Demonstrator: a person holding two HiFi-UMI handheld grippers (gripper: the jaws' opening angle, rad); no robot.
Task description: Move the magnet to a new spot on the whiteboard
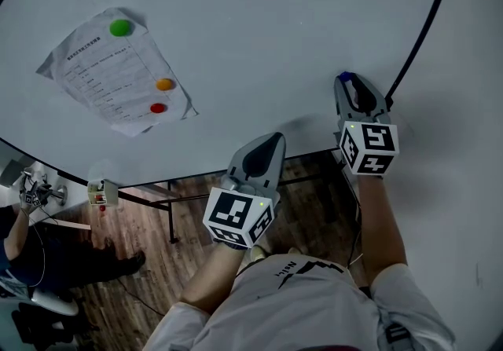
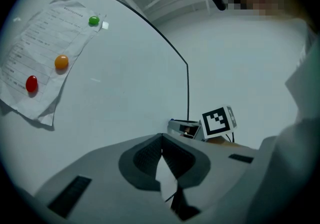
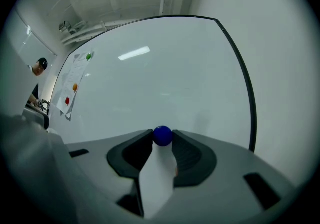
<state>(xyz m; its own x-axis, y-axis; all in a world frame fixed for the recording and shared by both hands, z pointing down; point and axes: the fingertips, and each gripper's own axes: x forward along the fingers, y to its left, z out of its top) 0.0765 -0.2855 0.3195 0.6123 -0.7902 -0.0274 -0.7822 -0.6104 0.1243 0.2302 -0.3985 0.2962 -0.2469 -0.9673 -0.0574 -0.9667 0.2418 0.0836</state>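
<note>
Here, right gripper (image 3: 162, 139), ribbed fingers (image 3: 189, 155) pinching round blue magnet (image 3: 162, 135)

Tally of items in view.

Round magnets, four in all: one green round magnet (image 1: 121, 27), one orange round magnet (image 1: 164, 84), one red round magnet (image 1: 158, 108) and one blue round magnet (image 3: 162, 136).

White printed paper sheet (image 1: 102, 74): one.

Large white whiteboard (image 1: 259, 35) with a dark frame: one.

Grey hand-held grippers: two, the left gripper (image 1: 275, 139) and the right gripper (image 1: 346, 79).

Cubes with black-and-white square markers: two, left cube (image 1: 238, 216) and right cube (image 1: 369, 148), one per gripper.

Persons: two, the operator and one bystander (image 1: 31, 251).
</note>
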